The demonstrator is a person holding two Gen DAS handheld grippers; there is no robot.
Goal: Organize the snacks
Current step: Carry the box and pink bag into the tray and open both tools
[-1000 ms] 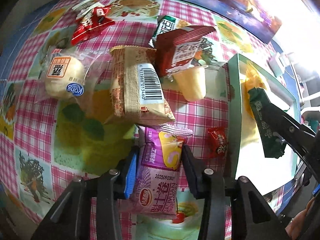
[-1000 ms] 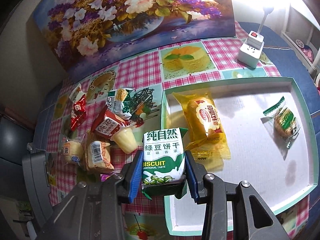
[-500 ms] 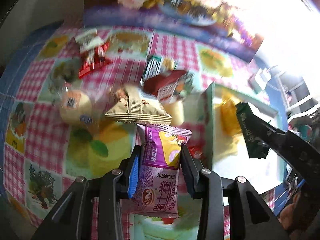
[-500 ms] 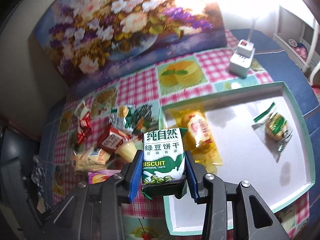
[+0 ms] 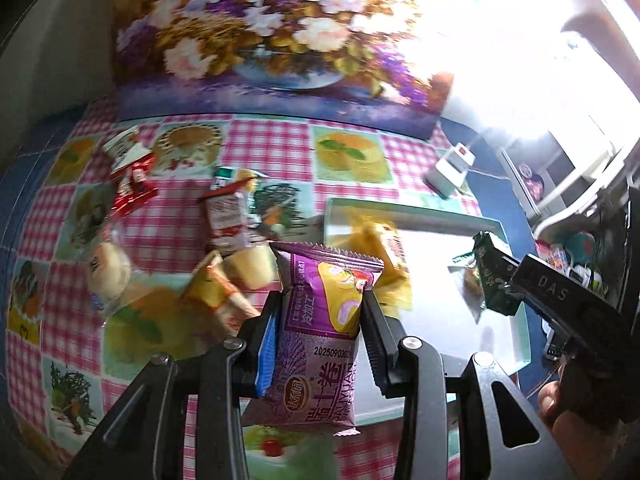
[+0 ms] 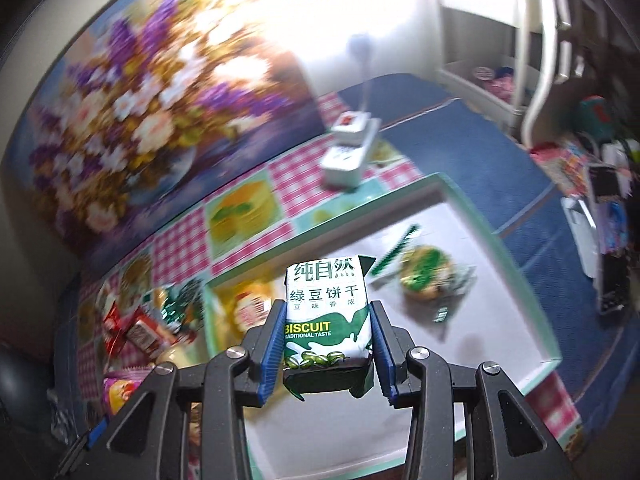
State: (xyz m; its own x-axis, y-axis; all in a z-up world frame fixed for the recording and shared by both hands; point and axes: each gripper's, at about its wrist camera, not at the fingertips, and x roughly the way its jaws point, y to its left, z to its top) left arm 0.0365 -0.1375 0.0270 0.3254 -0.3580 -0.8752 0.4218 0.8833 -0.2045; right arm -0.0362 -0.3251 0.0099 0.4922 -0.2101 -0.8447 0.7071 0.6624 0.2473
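- My left claw (image 5: 322, 322) grips a purple snack pack (image 5: 320, 344).
- My right claw (image 6: 326, 334) grips a green biscuit box (image 6: 326, 312) over the tray (image 6: 554, 362).
- Loose snacks (image 5: 224, 220) crowd the desk (image 5: 264, 148) beside it.

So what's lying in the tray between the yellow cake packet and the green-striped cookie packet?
Nothing: bare white tray floor separates yellow cake packet from cookie packet, seen in the right wrist view.

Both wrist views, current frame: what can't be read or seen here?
- Left wrist view: the purple snack pack in the left gripper hides the tray floor behind it; window glare washes out the top right.
- Right wrist view: motion blur smears the snack pile; labels unreadable.
- Right wrist view: the green biscuit pack in the right gripper covers part of the yellow packet.
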